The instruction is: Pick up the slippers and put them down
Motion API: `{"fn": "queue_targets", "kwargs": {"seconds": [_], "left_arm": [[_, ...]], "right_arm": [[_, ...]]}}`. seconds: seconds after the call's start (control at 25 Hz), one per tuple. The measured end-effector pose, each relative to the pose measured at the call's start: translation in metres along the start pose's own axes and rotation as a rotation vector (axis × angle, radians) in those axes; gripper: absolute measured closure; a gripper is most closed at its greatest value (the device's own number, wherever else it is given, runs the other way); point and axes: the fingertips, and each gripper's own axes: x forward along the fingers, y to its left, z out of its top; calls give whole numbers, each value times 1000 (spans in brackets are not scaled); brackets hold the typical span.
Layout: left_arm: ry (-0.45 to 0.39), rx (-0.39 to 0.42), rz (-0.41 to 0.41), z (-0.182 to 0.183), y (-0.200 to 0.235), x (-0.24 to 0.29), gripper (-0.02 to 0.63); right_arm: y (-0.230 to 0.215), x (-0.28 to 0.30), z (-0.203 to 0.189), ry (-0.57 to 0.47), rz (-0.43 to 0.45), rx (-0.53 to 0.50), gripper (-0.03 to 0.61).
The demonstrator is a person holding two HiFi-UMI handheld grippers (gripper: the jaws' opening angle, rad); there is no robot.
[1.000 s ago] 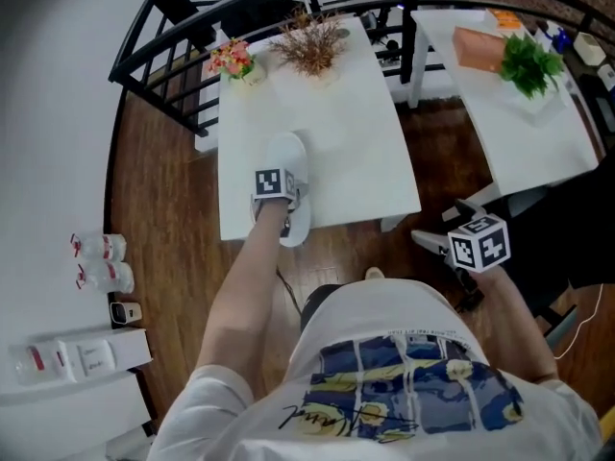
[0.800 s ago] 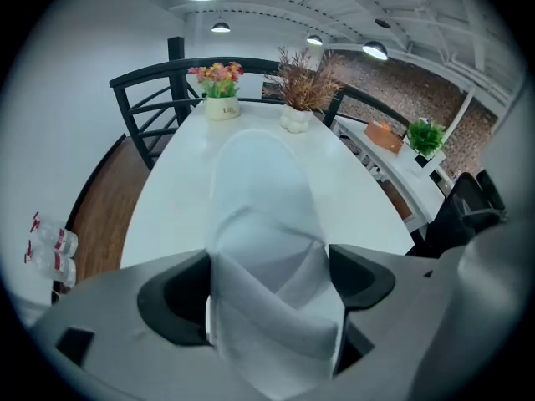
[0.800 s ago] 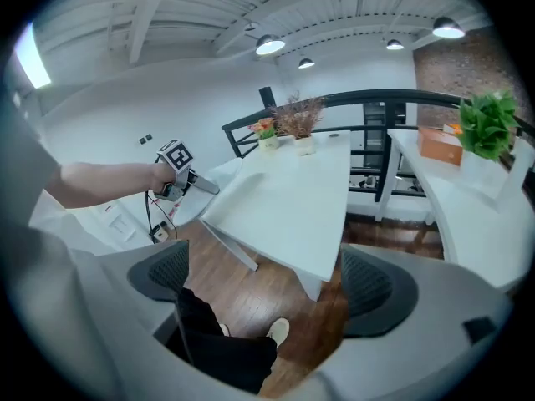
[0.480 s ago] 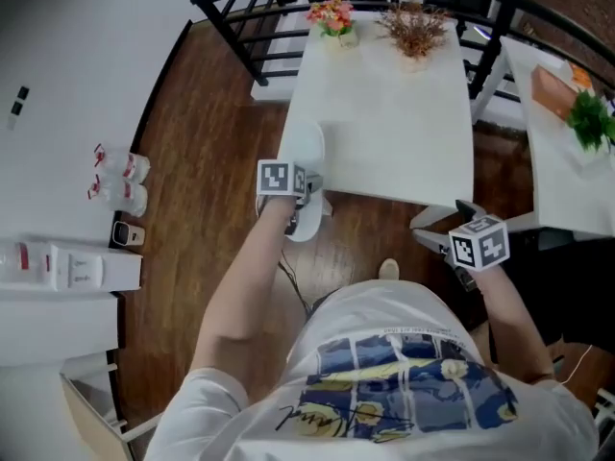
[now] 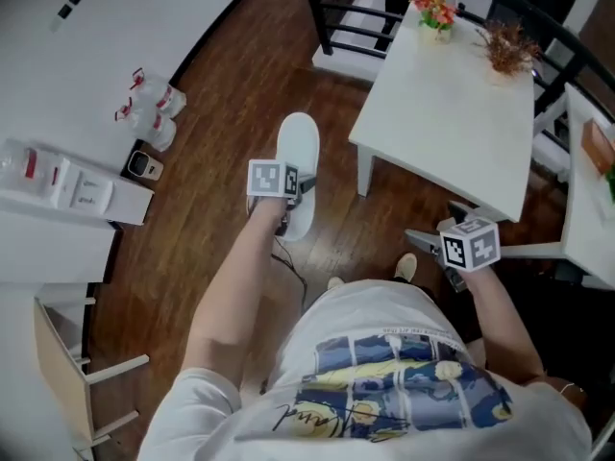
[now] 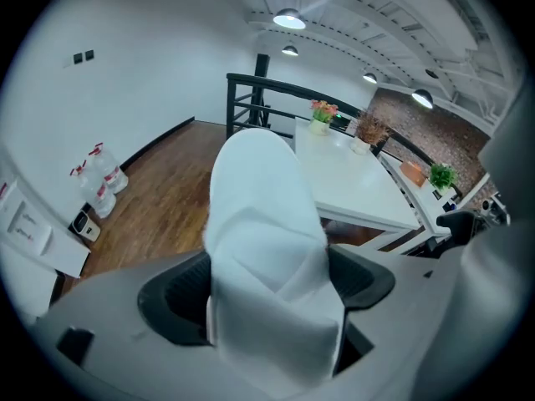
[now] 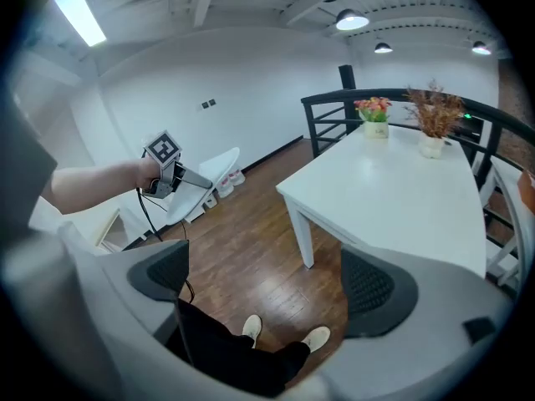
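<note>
White, soft cloth with a closed, rounded toe and a flat sole, the slipper (image 5: 300,147) hangs over the wooden floor (image 5: 221,123) at the frame's centre, left of the counter (image 5: 452,113), with its rear part pinched and creased in the closed left tool (image 5: 288,200). The right tool (image 7: 267,286), at the lower right, stands wide open with nothing in it. Gripped at one end only, the limp cloth could, I judge, slide out of the grip and drop early if the tool jerks or tilts.
</note>
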Motion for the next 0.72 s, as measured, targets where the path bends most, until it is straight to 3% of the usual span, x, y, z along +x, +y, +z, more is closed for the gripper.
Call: {"fn": "queue_targets", "kwargs": {"seconds": [0.36,0.56,0.72], "left_arm": [[7,-146,79,-90,154,-41,190],[9,-255,108,-111,216,-21,192],[30,-362,126,-120,250,14,192]], "right_arm": [[118,95,0,78,41,-51,-5],[163,166,15,158,97,-115,-5],[171,227,34,211,160,-182,-5]]}}
